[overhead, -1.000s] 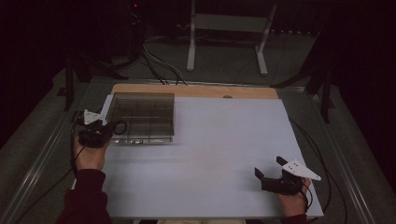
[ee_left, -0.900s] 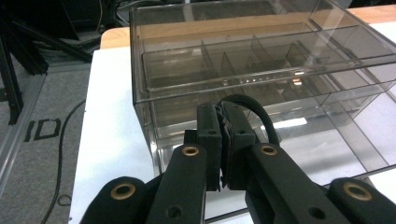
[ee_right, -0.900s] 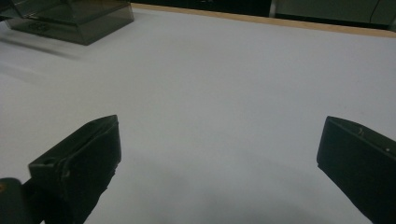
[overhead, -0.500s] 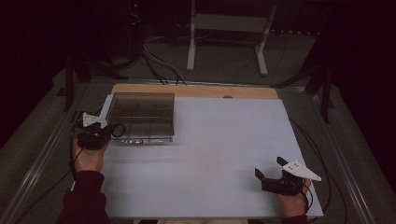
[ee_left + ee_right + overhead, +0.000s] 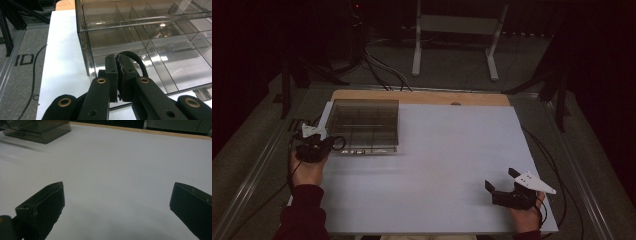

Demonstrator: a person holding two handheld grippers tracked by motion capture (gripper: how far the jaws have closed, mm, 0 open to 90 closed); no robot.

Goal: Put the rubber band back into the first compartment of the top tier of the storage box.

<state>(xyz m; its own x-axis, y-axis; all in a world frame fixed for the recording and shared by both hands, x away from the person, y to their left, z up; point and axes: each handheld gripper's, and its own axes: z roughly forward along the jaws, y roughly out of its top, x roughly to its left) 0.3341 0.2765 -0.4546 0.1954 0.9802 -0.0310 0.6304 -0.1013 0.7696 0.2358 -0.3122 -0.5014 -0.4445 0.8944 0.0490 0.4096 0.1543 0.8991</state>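
Left tongs [image 5: 119, 77] pinch black loop [image 5: 135, 58] beside clear organizer box [image 5: 150, 37].

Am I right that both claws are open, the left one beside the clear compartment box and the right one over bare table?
Not quite: the left claw is shut, as the left gripper view shows. It is beside the clear compartment box; the right claw is open over bare table.
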